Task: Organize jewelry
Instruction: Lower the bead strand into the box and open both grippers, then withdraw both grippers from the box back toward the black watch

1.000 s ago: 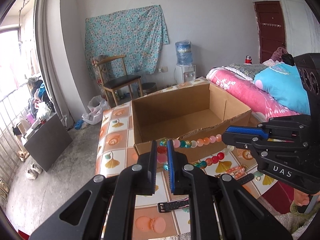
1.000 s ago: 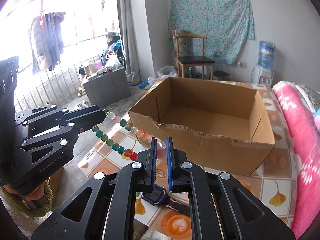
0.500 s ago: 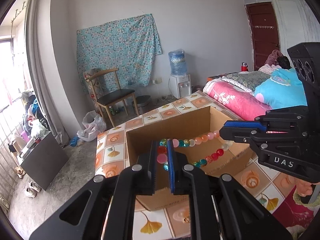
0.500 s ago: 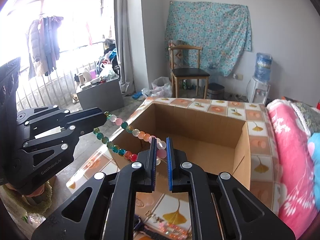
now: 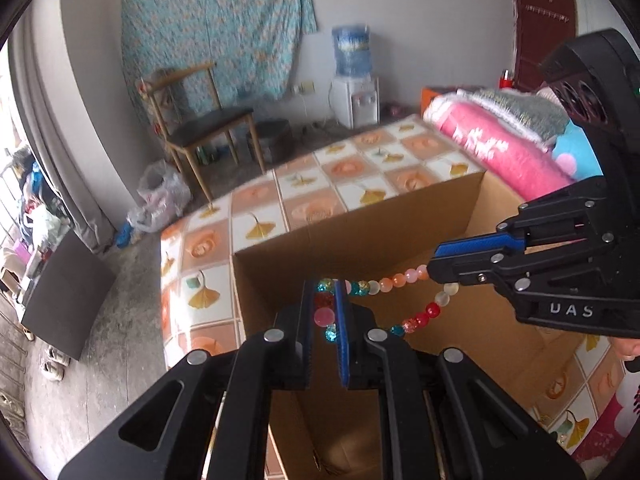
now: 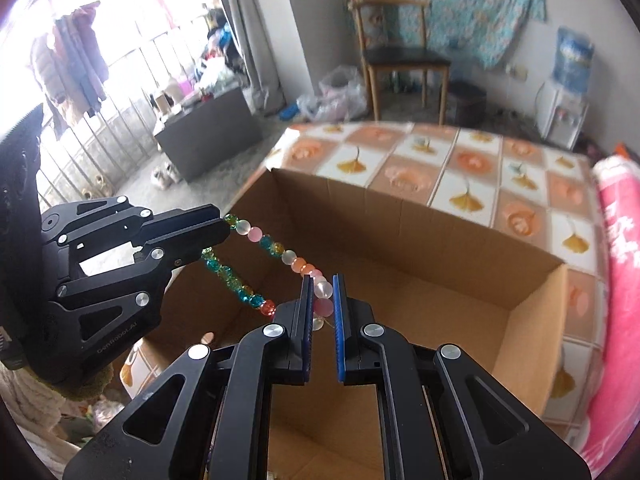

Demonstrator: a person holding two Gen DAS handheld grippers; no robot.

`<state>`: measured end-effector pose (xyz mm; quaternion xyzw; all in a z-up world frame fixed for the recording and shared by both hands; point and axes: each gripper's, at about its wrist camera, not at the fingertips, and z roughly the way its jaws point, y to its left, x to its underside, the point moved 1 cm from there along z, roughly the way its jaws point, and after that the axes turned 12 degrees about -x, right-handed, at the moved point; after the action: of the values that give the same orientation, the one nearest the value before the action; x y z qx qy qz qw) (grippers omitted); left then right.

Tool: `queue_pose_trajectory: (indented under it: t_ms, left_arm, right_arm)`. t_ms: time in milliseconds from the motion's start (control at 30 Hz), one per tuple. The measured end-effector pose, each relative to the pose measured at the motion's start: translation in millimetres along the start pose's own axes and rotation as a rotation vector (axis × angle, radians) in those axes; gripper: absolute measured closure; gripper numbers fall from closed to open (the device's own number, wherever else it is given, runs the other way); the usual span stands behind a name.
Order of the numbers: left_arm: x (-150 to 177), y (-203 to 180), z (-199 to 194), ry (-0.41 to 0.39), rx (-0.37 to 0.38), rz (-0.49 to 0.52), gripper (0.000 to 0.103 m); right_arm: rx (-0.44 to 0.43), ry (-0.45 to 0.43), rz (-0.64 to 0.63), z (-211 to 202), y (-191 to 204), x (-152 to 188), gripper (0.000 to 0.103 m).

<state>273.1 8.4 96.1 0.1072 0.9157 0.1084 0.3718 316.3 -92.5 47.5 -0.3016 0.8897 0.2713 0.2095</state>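
A string of coloured beads (image 5: pixel 396 280) hangs stretched between my two grippers above the open cardboard box (image 5: pixel 360 240). My left gripper (image 5: pixel 325 312) is shut on one end, with pink and red beads between its pads. In that view the right gripper (image 5: pixel 434 268) comes in from the right, holding the other end. In the right wrist view my right gripper (image 6: pixel 322 300) is shut on white and pink beads (image 6: pixel 288 256), and the left gripper (image 6: pixel 224 228) holds the far end at the left. Both hang over the inside of the box (image 6: pixel 400 304).
The box stands on a table with a tiled ginkgo-leaf cloth (image 6: pixel 460 184). A pink blanket (image 5: pixel 496 148) lies to the right. Beyond the table stand a wooden chair (image 5: pixel 200 120), a water dispenser (image 5: pixel 354 88) and a dark cabinet (image 6: pixel 208 132).
Both grippers have carried the bead string forward from in front of the box to above its opening. The watch and bracelets on the table have dropped out of view.
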Motion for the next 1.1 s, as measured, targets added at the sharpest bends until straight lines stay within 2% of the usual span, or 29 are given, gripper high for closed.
queue_pose_trajectory:
  t_ms: [133, 300, 467, 567, 600, 700, 833, 967, 1100]
  left_arm:
    - [-9.6, -3.7, 52.2, 0.137, 0.014, 0.045, 0.094]
    - [-12.6, -10.2, 86.6, 0.221, -0.017, 0.108, 0.093]
    - [-15.6, -12.0, 105.3, 0.275, -0.037, 0.131, 0.093]
    - [-17.6, -13.0, 109.4, 0.284, -0.073, 0.149, 0.093]
    - [-17.5, -13.0, 109.6, 0.285, -0.067, 0.148, 0.092]
    - [-18.6, -11.8, 104.4, 0.266, -0.064, 0.138, 0.082]
    - [-22.3, -4.6, 87.7, 0.230, -0.035, 0.097, 0.074]
    - [-23.6, 16.1, 46.4, 0.155, -0.027, 0.018, 0.057]
    - [-11.5, 41.6, -11.4, 0.062, -0.013, -0.069, 0.039]
  right_arm:
    - [-0.018, 0.130, 0.073, 45.8, -27.1, -14.6, 0.096]
    - [-0.017, 0.240, 0.135, 84.2, -48.5, -18.8, 0.096]
    - [-0.019, 0.265, 0.175, 98.6, -58.8, -20.1, 0.095]
    - [-0.006, 0.258, 0.181, 98.3, -57.5, -18.4, 0.088]
    - [-0.005, 0.258, 0.178, 98.1, -57.2, -18.2, 0.084]
    - [0.009, 0.244, 0.173, 91.7, -52.4, -16.0, 0.079]
    - [0.028, 0.208, 0.149, 70.9, -41.1, -14.8, 0.073]
    - [0.044, 0.137, 0.103, 31.0, -16.7, -10.2, 0.063]
    - [0.048, 0.013, 0.040, -33.1, 17.8, 0.4, 0.051]
